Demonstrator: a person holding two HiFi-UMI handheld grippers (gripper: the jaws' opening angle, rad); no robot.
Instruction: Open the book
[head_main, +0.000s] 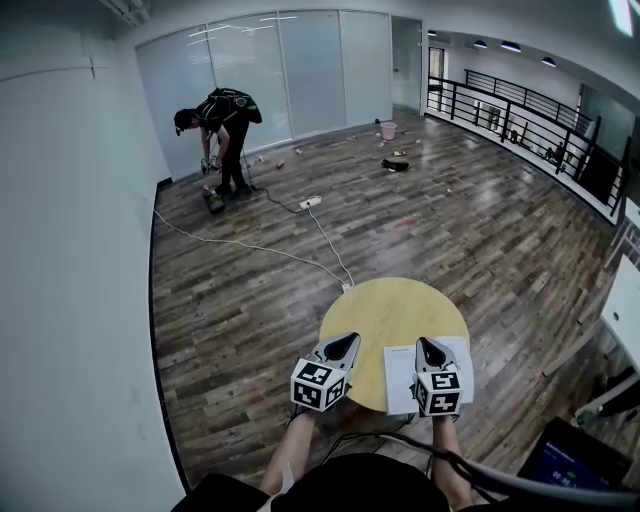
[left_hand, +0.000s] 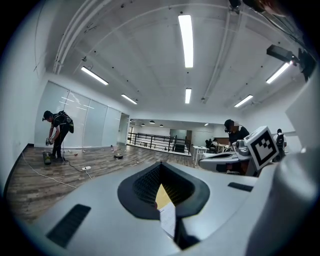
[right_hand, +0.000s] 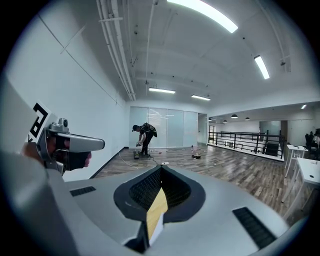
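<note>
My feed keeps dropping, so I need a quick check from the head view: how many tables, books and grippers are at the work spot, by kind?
table: 1 (round, yellow)
book: 1 (white, lying on the table)
grippers: 2, the left gripper and the right gripper
Total: 4
</note>
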